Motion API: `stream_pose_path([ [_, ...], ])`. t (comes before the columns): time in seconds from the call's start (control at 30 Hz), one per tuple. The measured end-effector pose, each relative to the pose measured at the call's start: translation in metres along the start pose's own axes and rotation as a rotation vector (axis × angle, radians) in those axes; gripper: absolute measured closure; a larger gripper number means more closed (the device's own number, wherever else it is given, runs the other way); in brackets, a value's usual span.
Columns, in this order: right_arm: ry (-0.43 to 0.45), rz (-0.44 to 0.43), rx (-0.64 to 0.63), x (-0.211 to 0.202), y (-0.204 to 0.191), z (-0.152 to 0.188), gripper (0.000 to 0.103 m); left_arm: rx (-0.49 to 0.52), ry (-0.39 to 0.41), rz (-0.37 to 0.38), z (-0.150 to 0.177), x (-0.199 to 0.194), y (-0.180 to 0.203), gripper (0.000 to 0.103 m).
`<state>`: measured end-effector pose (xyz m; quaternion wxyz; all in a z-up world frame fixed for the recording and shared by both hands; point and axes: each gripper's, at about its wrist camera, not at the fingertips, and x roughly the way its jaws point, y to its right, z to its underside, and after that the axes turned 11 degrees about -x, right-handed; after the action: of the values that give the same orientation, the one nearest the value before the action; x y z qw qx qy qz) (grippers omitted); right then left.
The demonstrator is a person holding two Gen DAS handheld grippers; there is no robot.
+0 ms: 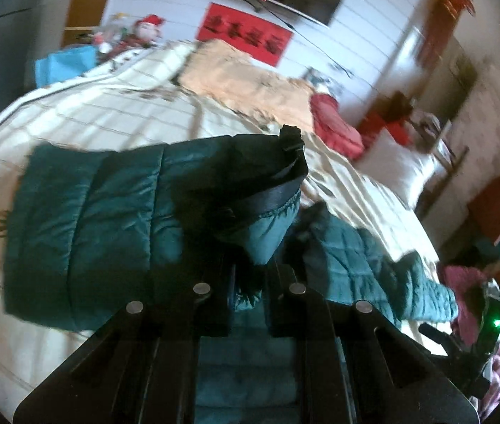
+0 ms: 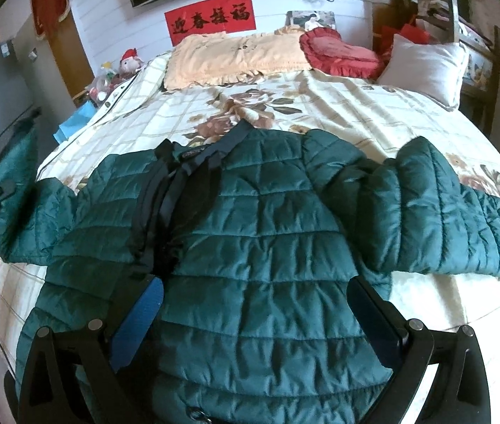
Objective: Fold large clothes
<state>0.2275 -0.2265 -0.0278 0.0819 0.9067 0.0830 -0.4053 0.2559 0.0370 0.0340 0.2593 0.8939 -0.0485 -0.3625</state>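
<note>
Right gripper (image 2: 250, 321) hung spread wide over the teal puffer jacket (image 2: 267, 265) at lower centre. Left gripper (image 1: 250, 279) pinched its sleeve cuff (blurry there). Jacket sprawled across the floral bedspread (image 2: 320, 113), pillows (image 2: 228, 56) up top.

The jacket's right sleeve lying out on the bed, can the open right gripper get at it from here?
Probably yes: the right gripper hangs open over the jacket, and the sleeve lies uncovered beside it.
</note>
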Motion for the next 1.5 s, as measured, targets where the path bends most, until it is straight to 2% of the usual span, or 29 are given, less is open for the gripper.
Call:
stream_pose_path([
  [0.33,-0.009,0.001,0.029,-0.003,0.021,0.012,0.0,0.065,-0.145,0.063,0.046,0.054,0.067,0.093],
  [0.5,-0.021,0.04,0.026,-0.005,0.031,0.018,0.0,0.128,-0.194,0.075,0.072,0.076,0.093,0.093],
  [0.8,-0.056,0.02,0.058,0.0,0.046,0.029,0.0,0.189,-0.249,0.065,0.1,0.1,0.104,0.091],
  [0.9,-0.063,0.016,0.067,0.0,0.047,0.03,0.0,0.187,-0.256,0.082,0.103,0.099,0.104,0.078],
  [0.97,-0.066,0.02,0.067,0.0,0.047,0.029,0.0,0.19,-0.256,0.098,0.102,0.095,0.103,0.054],
  [1.03,-0.068,0.027,0.067,-0.001,0.047,0.029,0.0,0.161,-0.254,0.13,0.097,0.087,0.099,0.043],
  [1.1,-0.069,0.032,0.072,-0.002,0.049,0.028,0.0,0.145,-0.253,0.139,0.091,0.079,0.095,0.042],
  [1.2,-0.068,0.013,0.086,-0.001,0.049,0.025,0.0,0.158,-0.236,0.119,0.078,0.061,0.085,0.042],
  [1.33,-0.069,-0.048,0.099,0.007,0.04,0.015,0.0,0.194,-0.153,0.018,0.061,0.032,0.059,0.042],
  [1.43,-0.068,-0.085,0.083,0.018,0.026,0.004,0.0,0.214,-0.077,-0.126,0.046,0.016,0.029,0.042],
  [1.5,-0.085,-0.092,0.074,0.033,0.017,-0.005,0.0,0.199,-0.038,-0.195,0.037,0.009,0.006,0.042],
])
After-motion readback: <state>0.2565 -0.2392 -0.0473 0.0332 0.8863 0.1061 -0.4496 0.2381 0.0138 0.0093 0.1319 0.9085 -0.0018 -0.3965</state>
